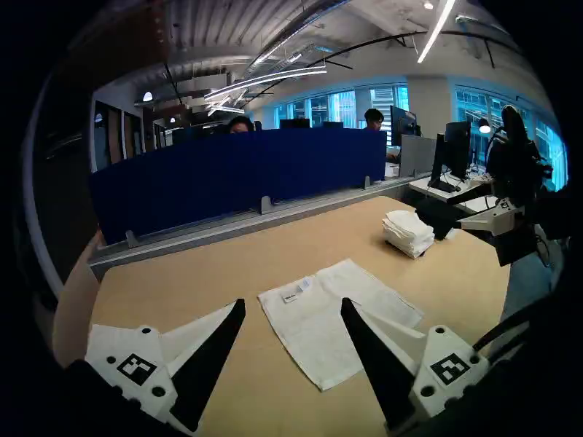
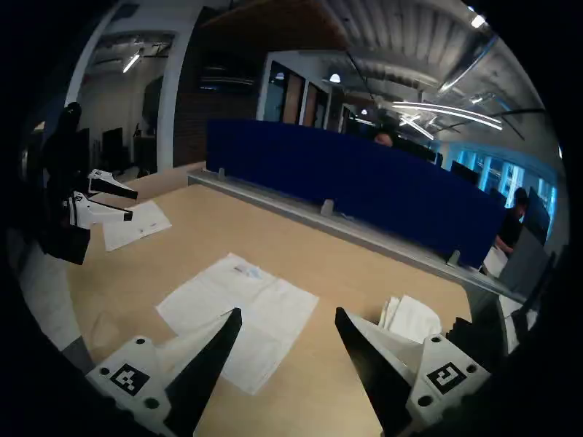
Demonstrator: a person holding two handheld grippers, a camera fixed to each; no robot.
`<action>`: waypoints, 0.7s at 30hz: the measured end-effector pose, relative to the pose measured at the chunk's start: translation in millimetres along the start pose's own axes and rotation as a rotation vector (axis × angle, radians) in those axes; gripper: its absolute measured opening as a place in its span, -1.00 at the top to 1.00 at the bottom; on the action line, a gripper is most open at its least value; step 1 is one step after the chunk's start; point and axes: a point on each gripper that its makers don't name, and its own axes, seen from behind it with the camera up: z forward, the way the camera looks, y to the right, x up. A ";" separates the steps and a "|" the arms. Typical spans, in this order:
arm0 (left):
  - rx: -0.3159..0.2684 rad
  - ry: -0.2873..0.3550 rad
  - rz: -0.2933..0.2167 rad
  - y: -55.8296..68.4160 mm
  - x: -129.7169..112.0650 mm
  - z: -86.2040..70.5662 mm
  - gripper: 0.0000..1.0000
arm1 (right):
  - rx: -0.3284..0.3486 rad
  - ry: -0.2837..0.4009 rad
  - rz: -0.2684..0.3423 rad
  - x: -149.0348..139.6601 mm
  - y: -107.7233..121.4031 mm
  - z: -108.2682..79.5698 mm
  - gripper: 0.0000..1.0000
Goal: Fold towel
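Room: open office under a bare ceiling with long strip lights [image 1: 270,76], windows at the back, people seated behind a dark blue fabric divider panel [image 1: 240,171].
Surface: pale tan wooden tabletop [image 1: 218,269], bordered on the far side by a grey metal rail [image 1: 240,226] at the foot of the divider.
Task thing: flat white cloth towel [image 1: 321,328], spread out on the tabletop with a small sewn label [image 1: 296,290] facing up near its far edge. Just ahead of and between the fingers in the left gripper view; ahead and slightly to the left in the right gripper view.
Stack: pile of folded white towels [image 1: 408,231] toward the tabletop's right end, well apart from the spread towel. Just beside the right finger in the right gripper view.
Left tool [image 1: 291,301]: black-and-white fingers spread wide, pinching nothing, raised over the near side of the towel. Also seen far off at the left of the right gripper view, fingers apart there too.
Right tool [image 2: 287,311]: spread wide as well, empty, over the tabletop between towel and stack.
Extra cloth: second flat white sheet [image 2: 135,224] lying on the tabletop just beside the distant left tool in the right gripper view.
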 end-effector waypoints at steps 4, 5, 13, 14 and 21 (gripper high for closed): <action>-0.014 -0.017 -0.008 6.8 -13.7 4.5 -0.95 | 0.017 -0.024 0.004 -11.6 -5.0 6.7 -0.99; -0.017 -0.023 -0.009 7.9 -17.4 5.7 -0.95 | 0.022 -0.030 0.006 -14.4 -6.5 8.1 -0.99; -0.045 -0.078 0.015 18.9 -52.1 15.0 -0.95 | 0.051 -0.094 0.002 -48.5 -17.8 20.7 -0.99; -0.049 -0.085 0.019 20.3 -56.7 16.0 -0.95 | 0.054 -0.102 0.002 -53.2 -18.9 22.4 -0.99; -0.062 -0.143 0.033 27.5 -93.6 26.7 -0.96 | 0.075 -0.147 0.004 -86.2 -28.3 34.8 -0.98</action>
